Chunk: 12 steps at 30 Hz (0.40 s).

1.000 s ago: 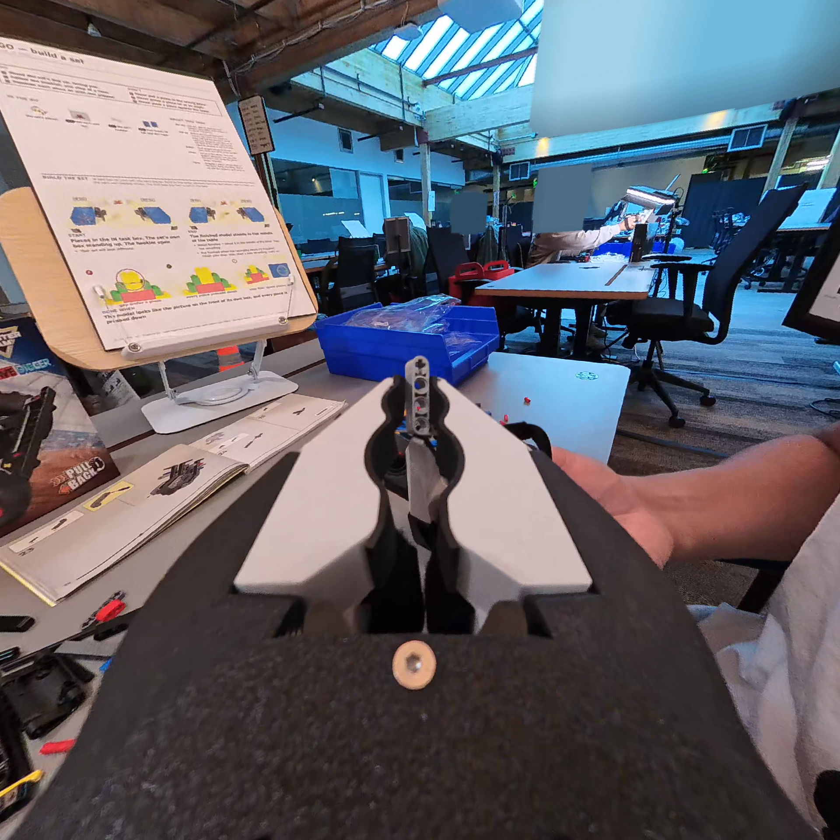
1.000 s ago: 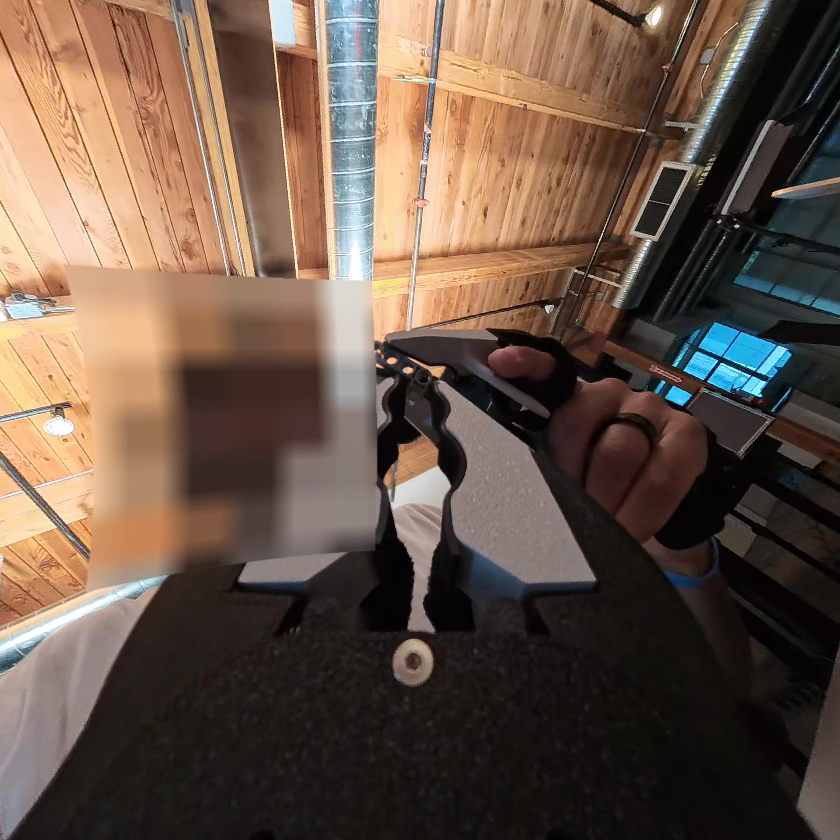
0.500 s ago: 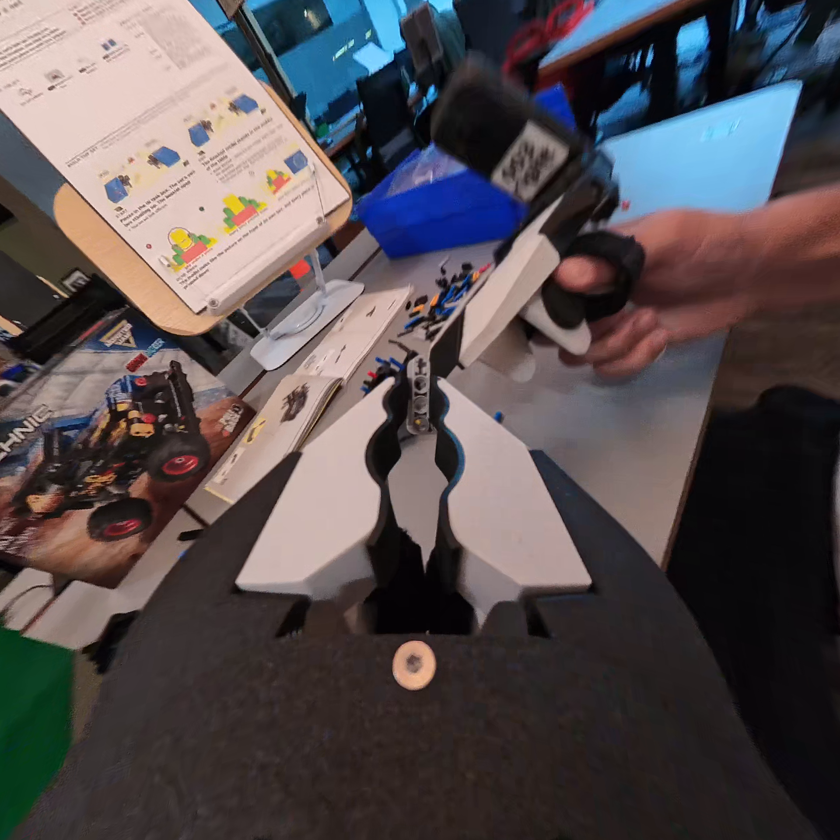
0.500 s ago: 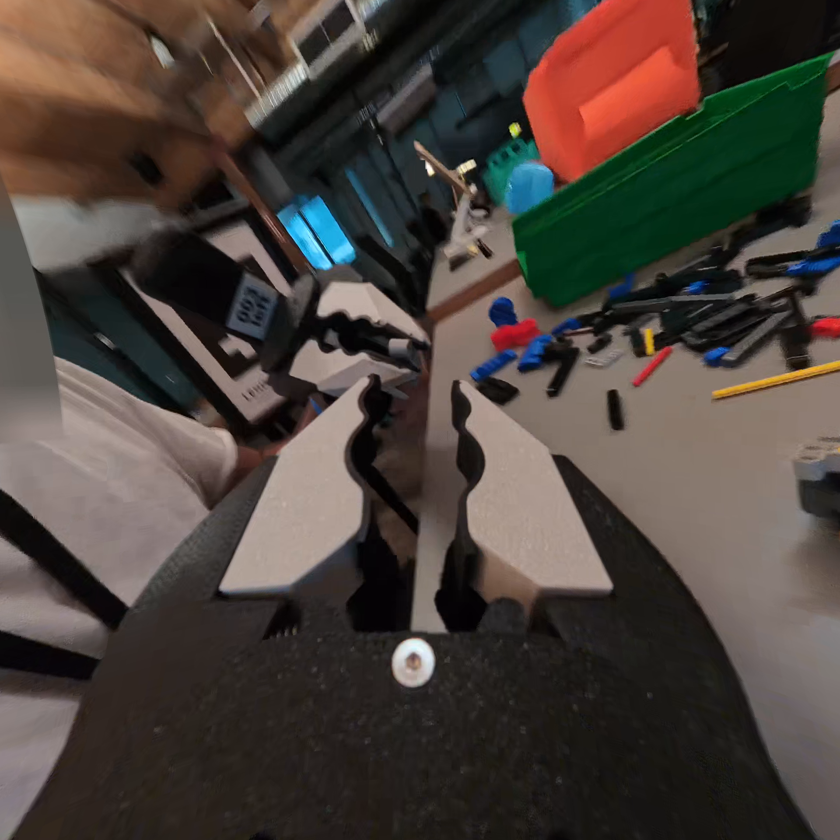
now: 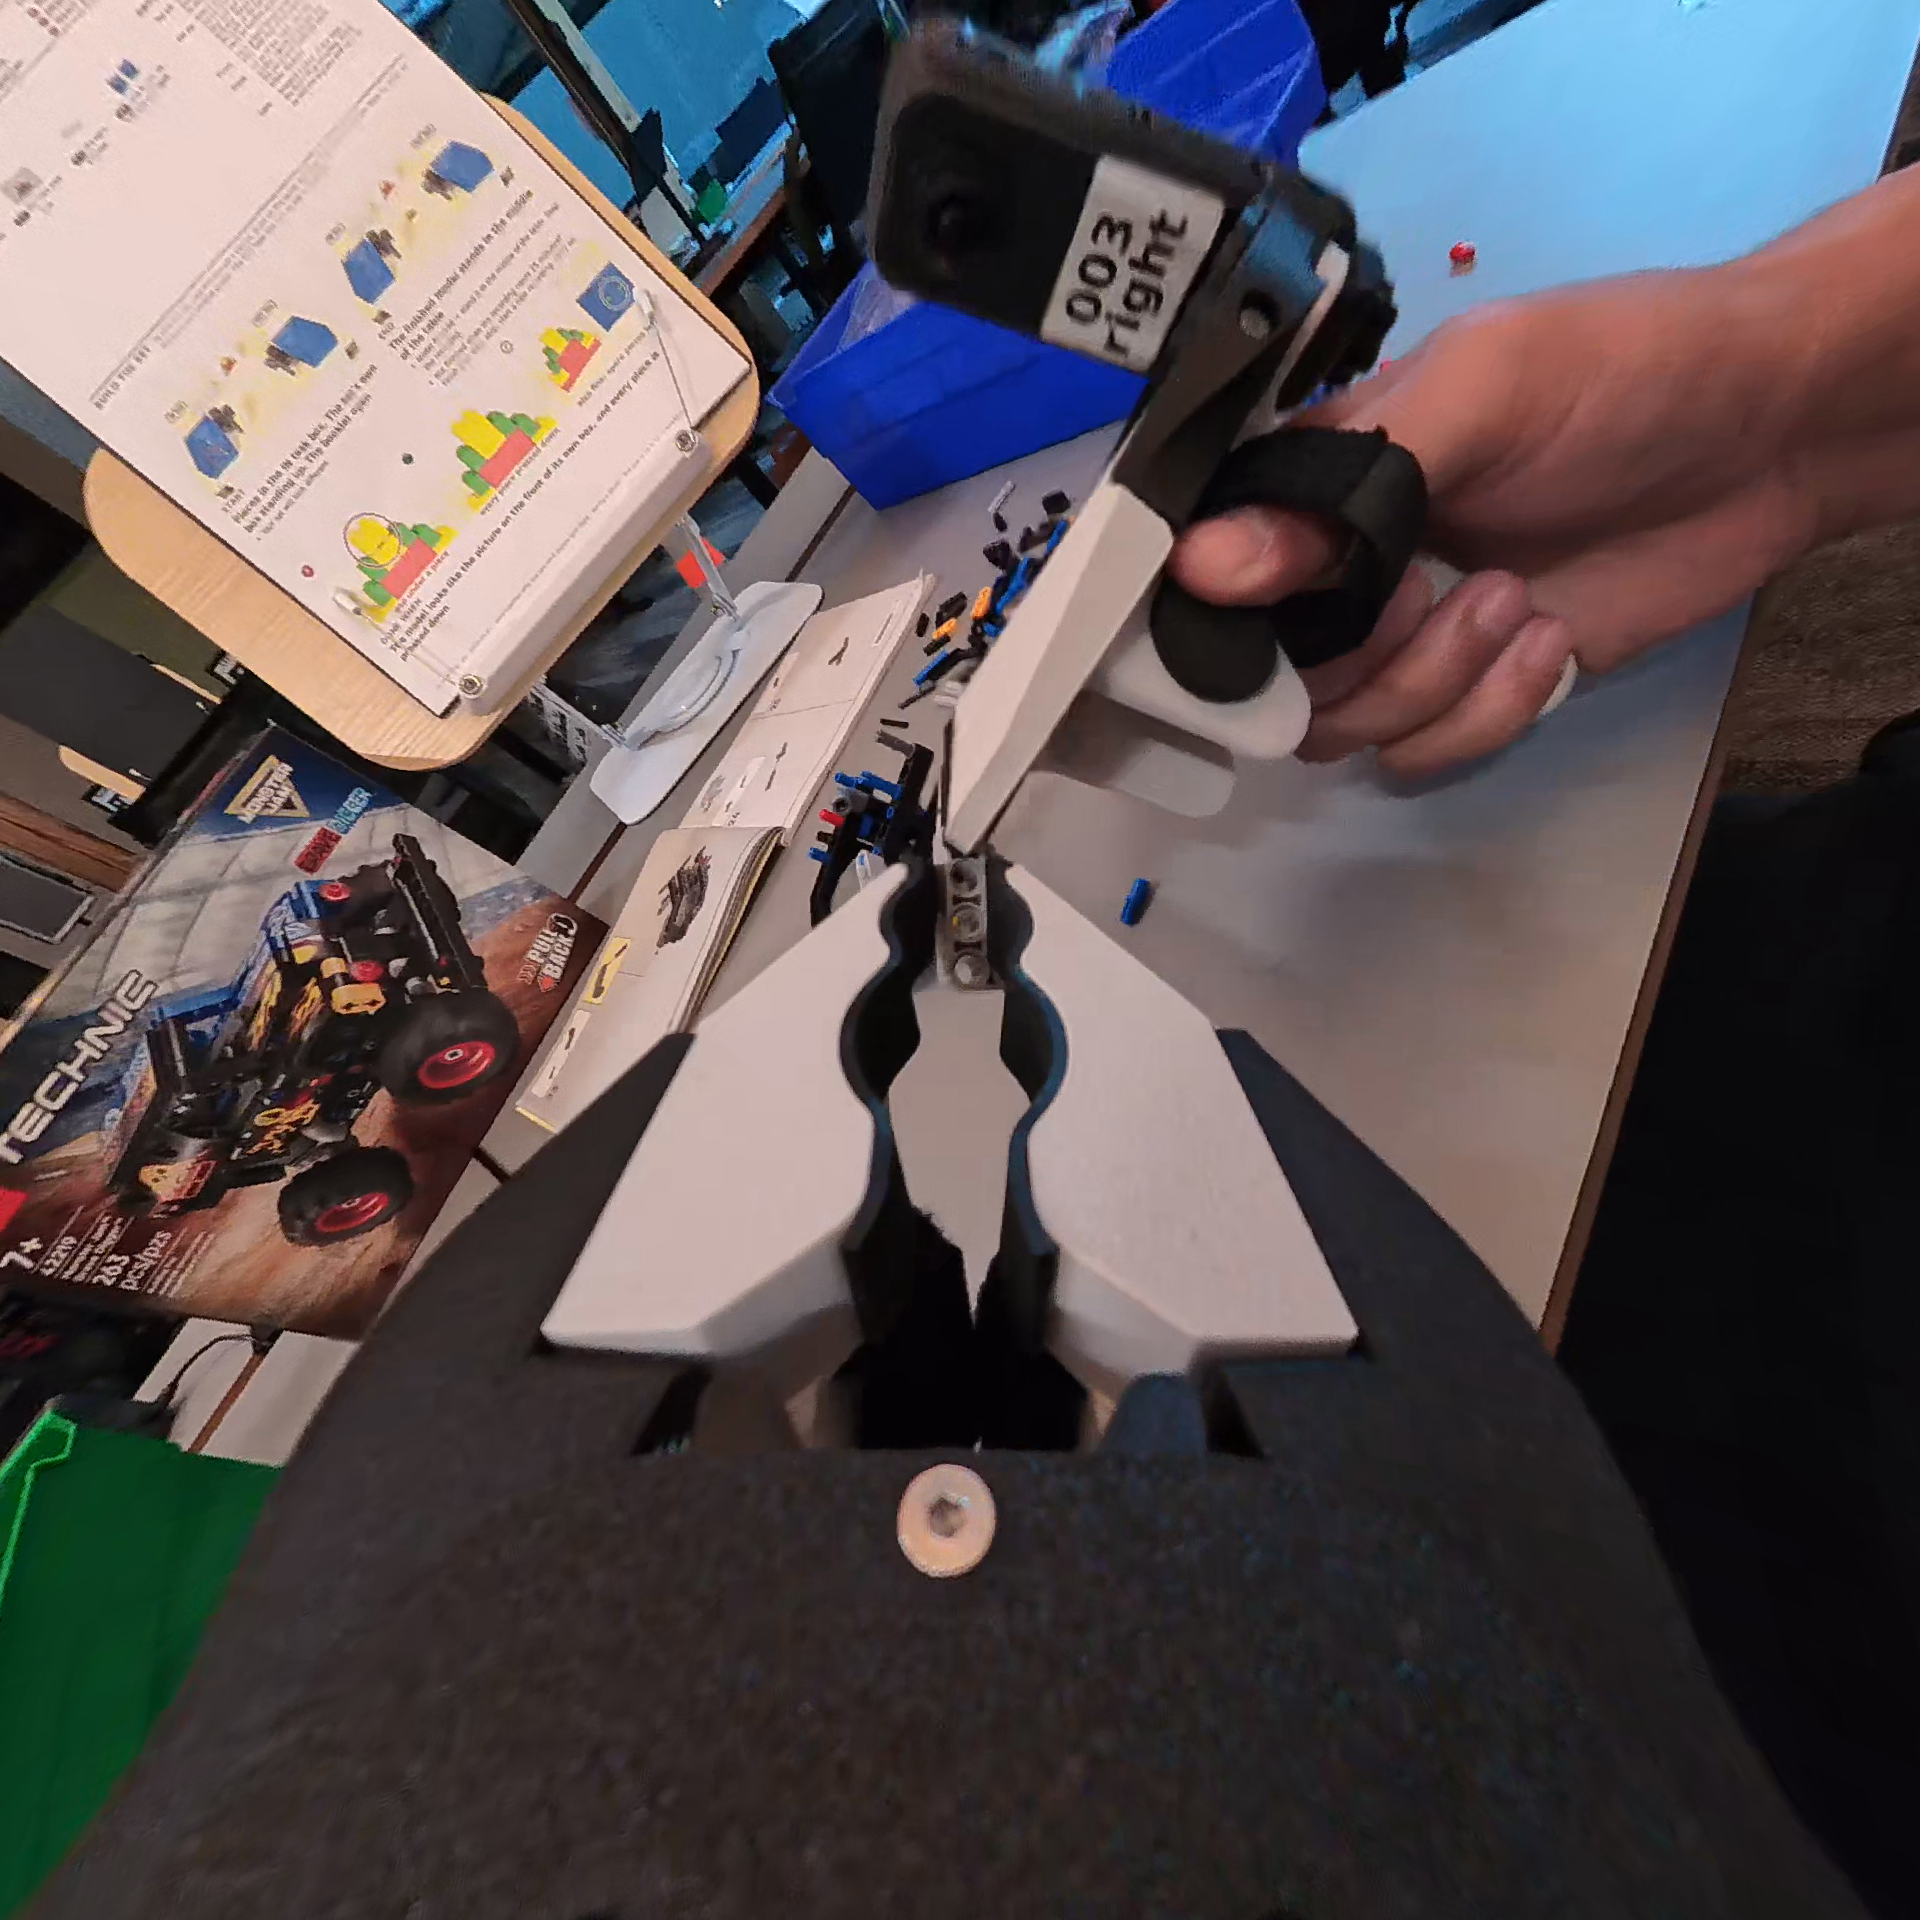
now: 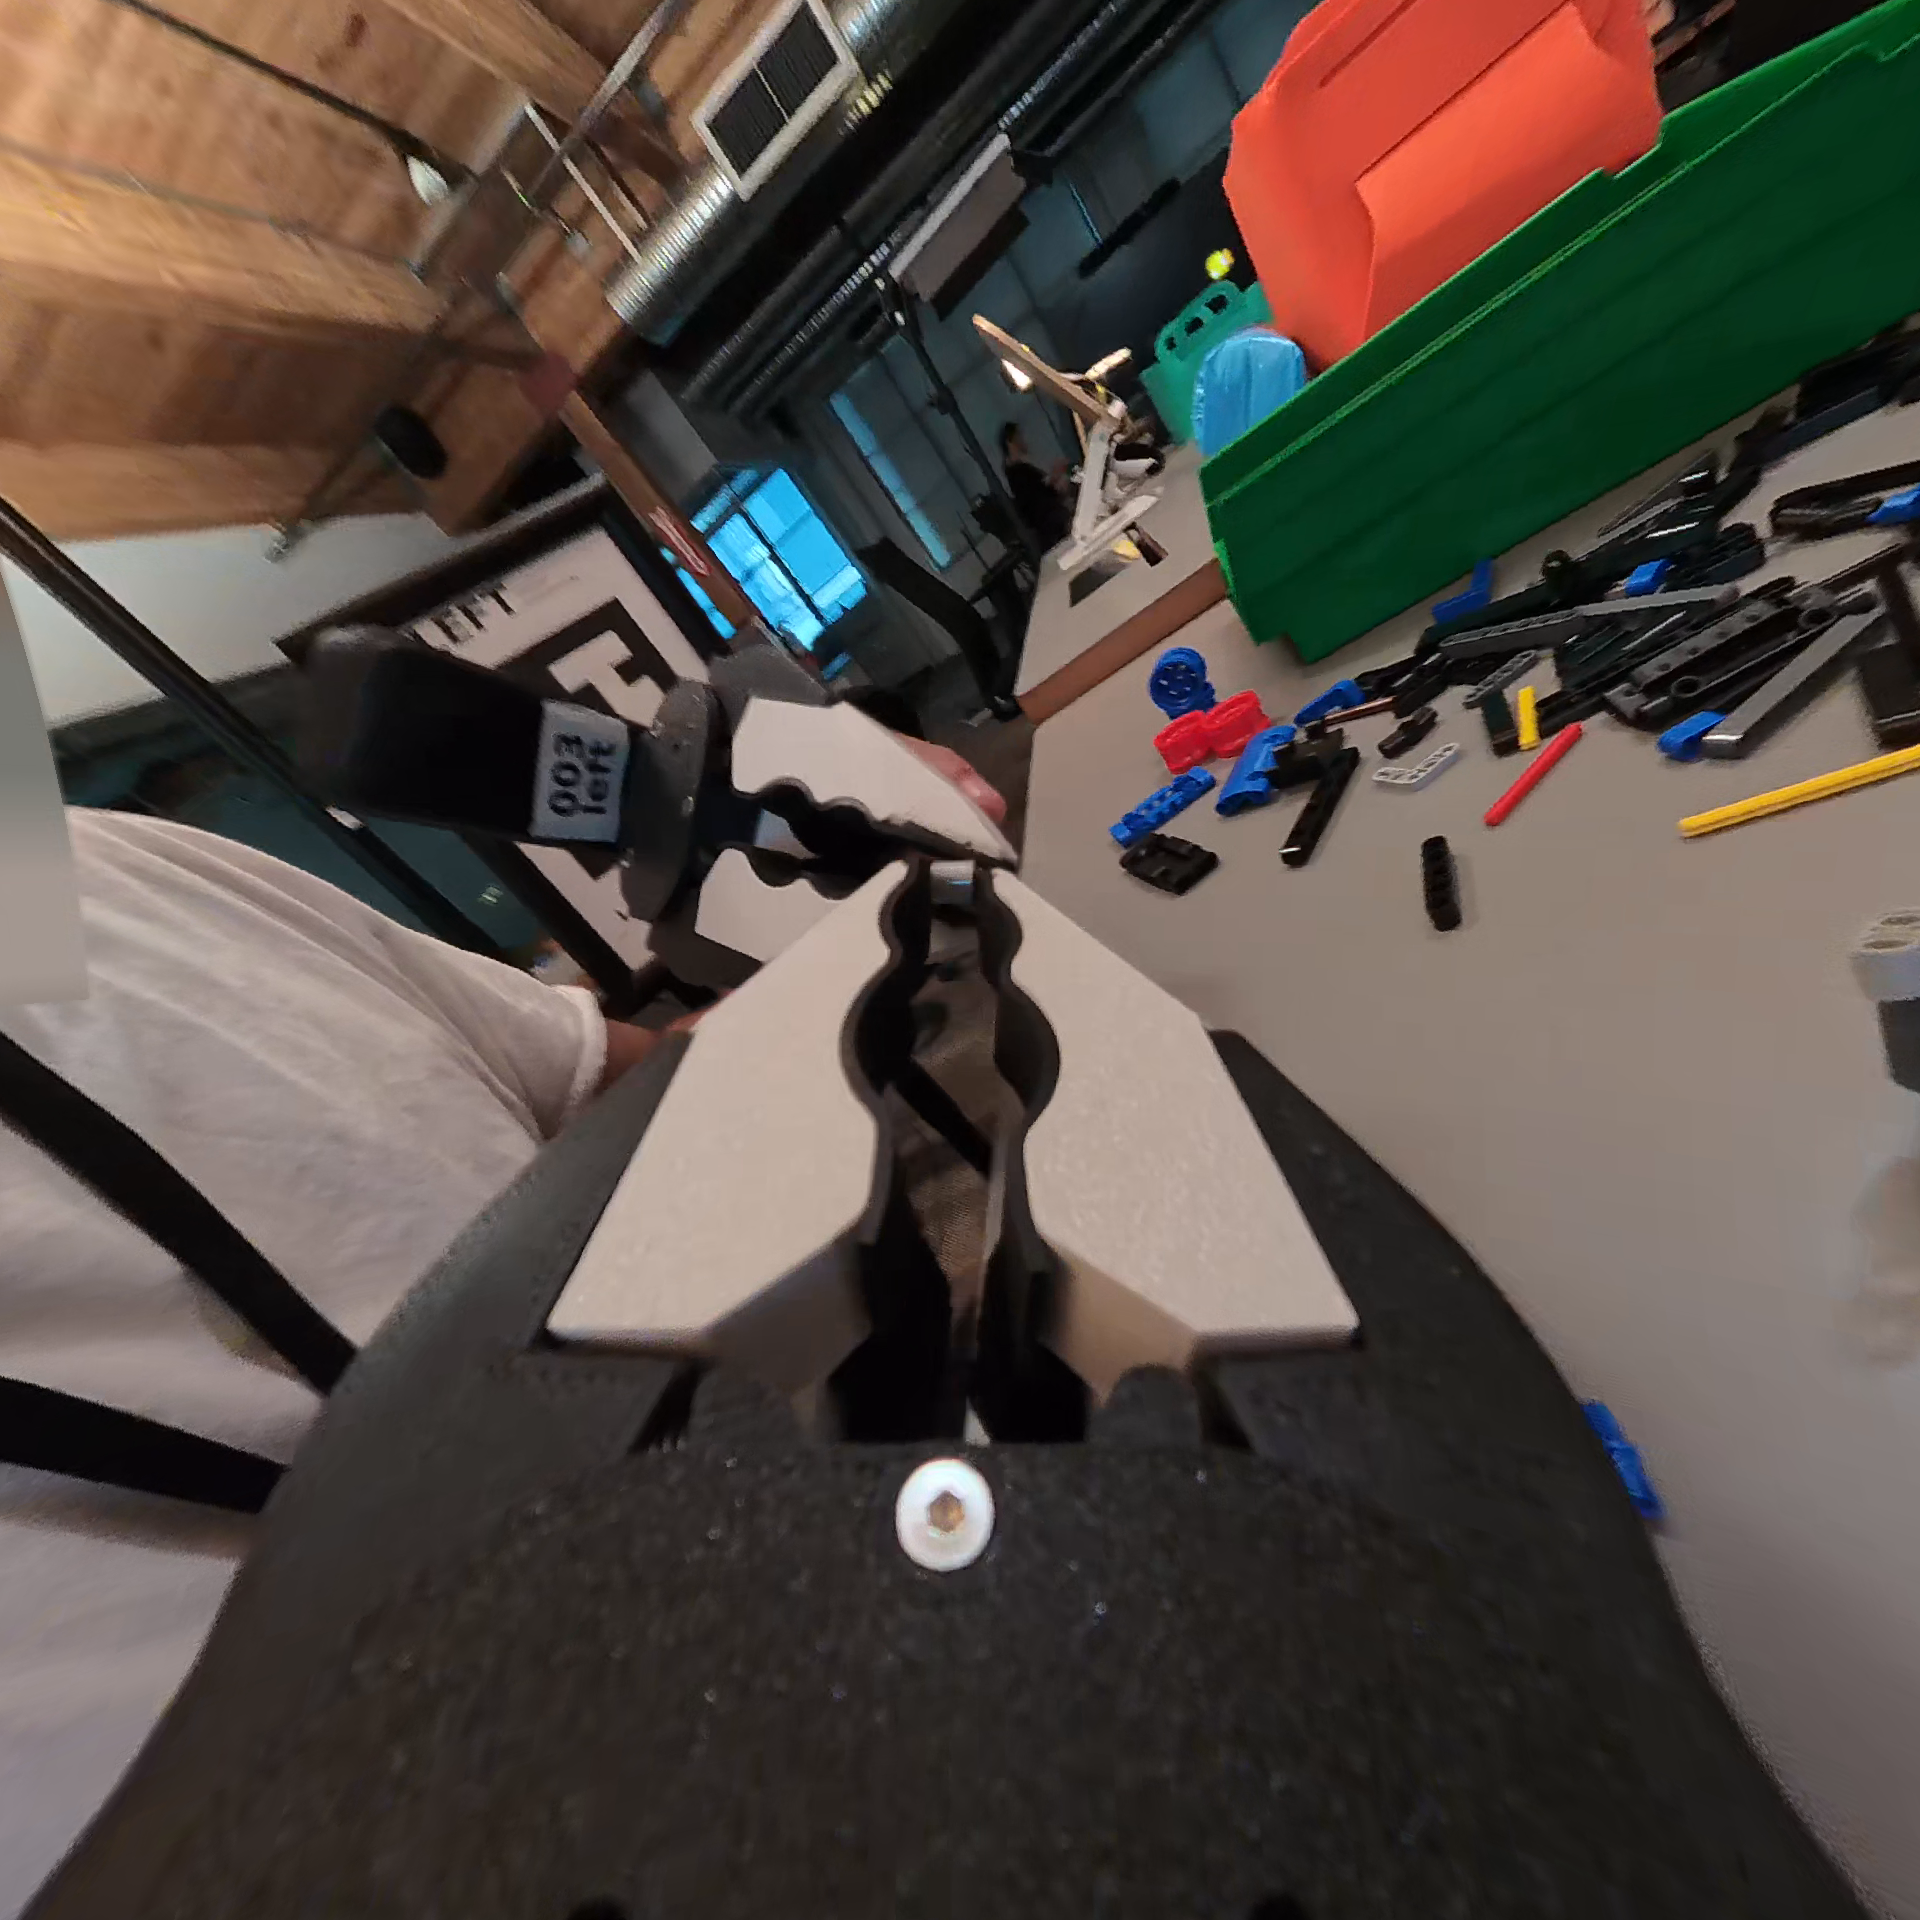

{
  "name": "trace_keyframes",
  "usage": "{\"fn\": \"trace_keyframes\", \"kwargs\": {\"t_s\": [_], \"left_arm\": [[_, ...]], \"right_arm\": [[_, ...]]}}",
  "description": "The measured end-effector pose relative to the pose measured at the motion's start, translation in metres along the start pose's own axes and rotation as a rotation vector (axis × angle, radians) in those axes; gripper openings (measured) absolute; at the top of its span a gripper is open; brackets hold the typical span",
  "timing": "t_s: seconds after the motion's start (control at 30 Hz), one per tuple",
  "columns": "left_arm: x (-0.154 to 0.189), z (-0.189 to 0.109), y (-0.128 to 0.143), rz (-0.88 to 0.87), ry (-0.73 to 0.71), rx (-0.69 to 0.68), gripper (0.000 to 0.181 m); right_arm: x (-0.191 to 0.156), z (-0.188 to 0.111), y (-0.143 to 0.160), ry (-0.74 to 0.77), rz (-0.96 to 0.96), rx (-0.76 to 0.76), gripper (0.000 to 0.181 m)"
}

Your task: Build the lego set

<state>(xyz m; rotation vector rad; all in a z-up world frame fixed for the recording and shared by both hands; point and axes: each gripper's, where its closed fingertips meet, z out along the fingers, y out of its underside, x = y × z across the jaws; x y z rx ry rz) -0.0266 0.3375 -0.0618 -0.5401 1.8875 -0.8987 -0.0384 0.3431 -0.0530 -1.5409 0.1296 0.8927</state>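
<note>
My left gripper point(image 5: 961, 896) is shut on a small grey Technic beam point(image 5: 968, 935) and holds it upright above the grey table point(image 5: 1403, 935). My right gripper point(image 6: 951, 883) has its jaws nearly closed, pinching the end of the same grey beam point(image 6: 951, 890). In the left wrist view the right gripper's finger point(image 5: 1049, 665) comes down from the upper right onto the top of the beam. In the right wrist view the left gripper point(image 6: 862, 769) meets mine tip to tip. A person's hand point(image 5: 1558, 499) holds the right gripper.
A partly built black and blue assembly point(image 5: 873, 821), an open instruction booklet point(image 5: 790, 727), the set's box point(image 5: 260, 1039), a sheet on a stand point(image 5: 343, 312) and a blue bin point(image 5: 935, 384) lie behind. Loose pieces point(image 6: 1621, 665) lie before a green bin point(image 6: 1558, 447) holding an orange box point(image 6: 1455, 156). My two grippers' fingertips are within a few centimetres of each other.
Both grippers swung down from pointing up and away towards the table. The right gripper, open half a second ago, has closed on the end of the beam that the left gripper holds.
</note>
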Motion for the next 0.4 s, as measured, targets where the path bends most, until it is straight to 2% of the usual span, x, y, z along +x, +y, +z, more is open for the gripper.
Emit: {"fn": "trace_keyframes", "kwargs": {"t_s": [0.1, 0.23, 0.3, 0.4], "left_arm": [[-0.001, -0.004, -0.006, -0.076, 0.014, 0.073, 0.01], [-0.002, -0.015, -0.013, -0.234, 0.087, 0.182, 0.034], [-0.004, -0.014, -0.009, -0.231, 0.075, 0.192, 0.036], [0.001, -0.006, -0.002, -0.162, 0.047, 0.167, 0.039]], "right_arm": [[-0.002, 0.0, -0.004, -0.06, 0.106, 0.046, 0.006], [0.003, -0.009, -0.016, -0.131, 0.251, 0.154, 0.006], [0.0, -0.013, -0.022, -0.209, 0.348, 0.216, 0.006], [-0.01, -0.009, -0.021, -0.339, 0.472, 0.228, 0.006]]}}
